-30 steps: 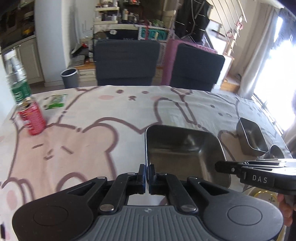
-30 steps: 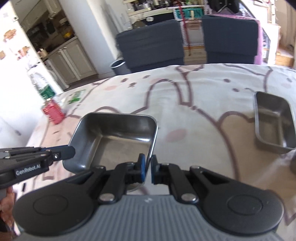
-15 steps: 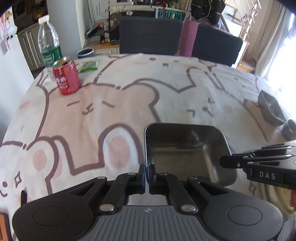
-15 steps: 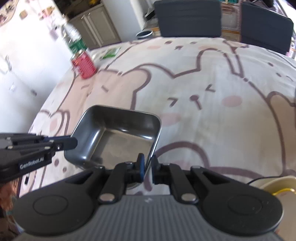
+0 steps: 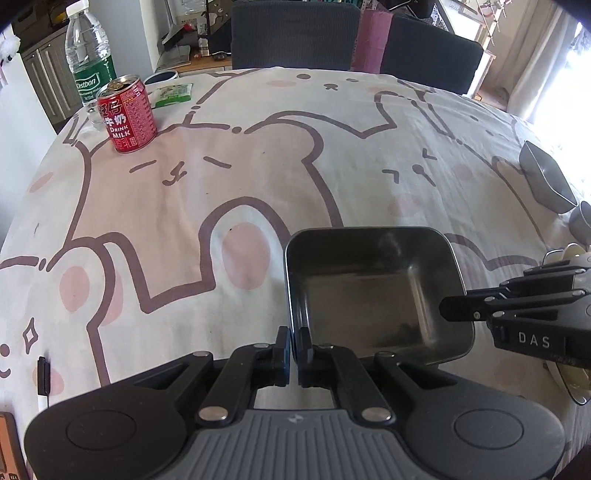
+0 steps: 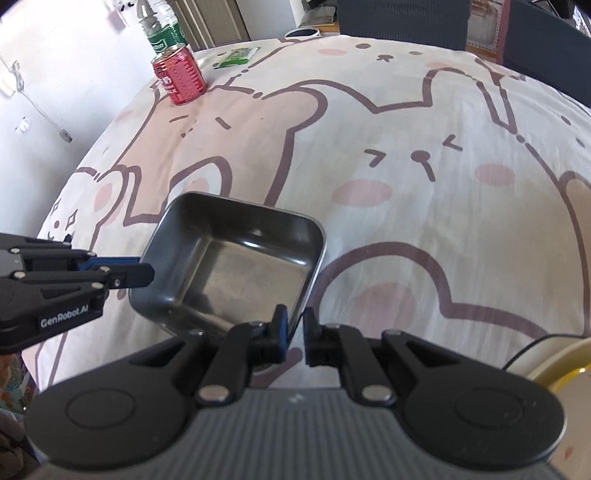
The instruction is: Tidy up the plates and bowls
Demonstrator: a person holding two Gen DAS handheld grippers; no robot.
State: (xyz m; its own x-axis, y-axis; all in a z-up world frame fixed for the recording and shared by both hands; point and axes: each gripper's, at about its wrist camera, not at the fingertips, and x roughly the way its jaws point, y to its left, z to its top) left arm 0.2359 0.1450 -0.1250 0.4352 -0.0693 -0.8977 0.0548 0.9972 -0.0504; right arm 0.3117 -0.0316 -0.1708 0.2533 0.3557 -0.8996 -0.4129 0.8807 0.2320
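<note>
Holding a square metal tray (image 5: pixel 373 291) above the bear-print tablecloth (image 5: pixel 221 177), gripped by both tools at opposite rims. Pinching the tray's near-left rim between the closed blue pads of the left gripper (image 5: pixel 291 347), the thin wall sitting right in the slit between the jaws and the dark basin spreading forward and to the right of them. Clamping the opposite rim with the right gripper (image 6: pixel 294 325), jaws nearly closed on the edge near the tray's right corner, the basin stretching ahead and to the left of them (image 6: pixel 236 269). Showing, in the left wrist view, the right gripper reaching in from the right against the tray's far side; showing, in the right wrist view, the left gripper coming in from the left at the tray's other wall (image 6: pixel 122 275). Lying well ahead and far right of the left jaws, a smaller metal tray (image 5: pixel 546 181), with a small round bowl (image 5: pixel 581 221) just beyond its near end at the frame's edge. Peeking out right of the right jaws, a pale yellow plate (image 6: pixel 561 369) with a dark cable (image 6: pixel 532 347) beside it. Standing far ahead and to the left of both jaws, a red milk can (image 5: pixel 127 114), a water bottle (image 5: pixel 90 55) just behind it, and a green packet (image 5: pixel 173 94) near them. Standing beyond the table's far edge, two dark chairs (image 5: pixel 295 33).
</note>
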